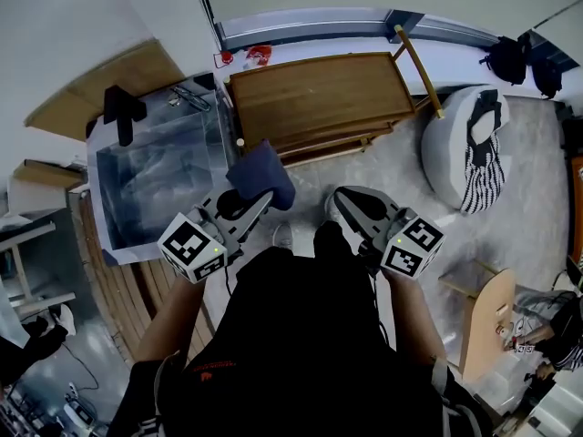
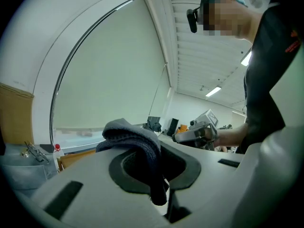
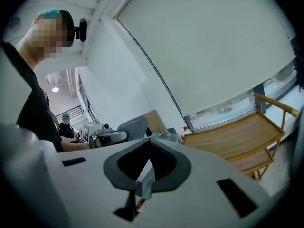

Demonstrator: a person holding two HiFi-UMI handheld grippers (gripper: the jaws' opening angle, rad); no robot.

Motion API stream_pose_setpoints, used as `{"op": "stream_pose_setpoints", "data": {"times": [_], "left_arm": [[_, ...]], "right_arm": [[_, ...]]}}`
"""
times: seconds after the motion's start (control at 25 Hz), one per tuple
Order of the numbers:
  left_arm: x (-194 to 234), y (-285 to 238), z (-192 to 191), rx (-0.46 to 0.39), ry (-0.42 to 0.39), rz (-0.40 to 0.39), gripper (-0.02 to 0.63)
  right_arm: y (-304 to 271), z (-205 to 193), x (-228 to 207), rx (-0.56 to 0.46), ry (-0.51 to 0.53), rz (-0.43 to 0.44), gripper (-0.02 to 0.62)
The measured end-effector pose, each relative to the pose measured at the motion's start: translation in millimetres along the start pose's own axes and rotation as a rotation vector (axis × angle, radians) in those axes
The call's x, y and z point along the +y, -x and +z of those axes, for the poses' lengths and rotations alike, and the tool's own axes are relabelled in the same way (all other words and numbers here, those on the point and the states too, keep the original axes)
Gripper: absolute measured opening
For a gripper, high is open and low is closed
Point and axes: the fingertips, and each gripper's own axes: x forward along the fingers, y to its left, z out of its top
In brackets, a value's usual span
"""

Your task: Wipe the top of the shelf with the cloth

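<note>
A dark blue cloth (image 1: 261, 173) hangs bunched from my left gripper (image 1: 248, 206), which is shut on it just in front of the wooden shelf (image 1: 319, 94). In the left gripper view the cloth (image 2: 135, 137) drapes over the closed jaws of the left gripper (image 2: 154, 177). My right gripper (image 1: 346, 204) is held beside it at the same height, shut and holding nothing. In the right gripper view the right gripper (image 3: 145, 175) has its jaws pressed together, with the shelf (image 3: 237, 139) ahead to the right and the cloth (image 3: 133, 126) off to the left. The shelf top is bare.
A clear glass tank (image 1: 155, 176) stands left of the shelf. A grey beanbag (image 1: 451, 144) with a striped cloth lies to the right, and a small wooden stool (image 1: 483, 321) stands at the lower right. A window runs behind the shelf.
</note>
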Motion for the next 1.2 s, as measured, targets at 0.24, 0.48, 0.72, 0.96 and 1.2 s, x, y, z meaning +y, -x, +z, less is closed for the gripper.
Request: {"op": "stream_pose_setpoints", "data": {"times": [0.24, 0.48, 0.72, 0.96, 1.2], "left_arm": [[18, -22, 5, -0.003, 0.001, 0.044, 0.049], [39, -57, 11, 0.002, 0.037, 0.152, 0.049], [59, -98, 19, 0.005, 0.088, 0.258, 0.049], [71, -132, 31, -0.004, 0.103, 0.348, 0.049], [76, -162, 41, -0.023, 0.091, 0.417, 0.049]], "right_arm": [[-9, 16, -32, 0.007, 0.009, 0.039, 0.006], [-18, 39, -76, 0.049, 0.008, 0.128, 0.006], [-22, 63, -127, 0.098, 0.008, 0.204, 0.006], [-18, 84, -171, 0.134, 0.012, 0.255, 0.006], [-10, 108, -205, 0.160, 0.021, 0.304, 0.005]]}}
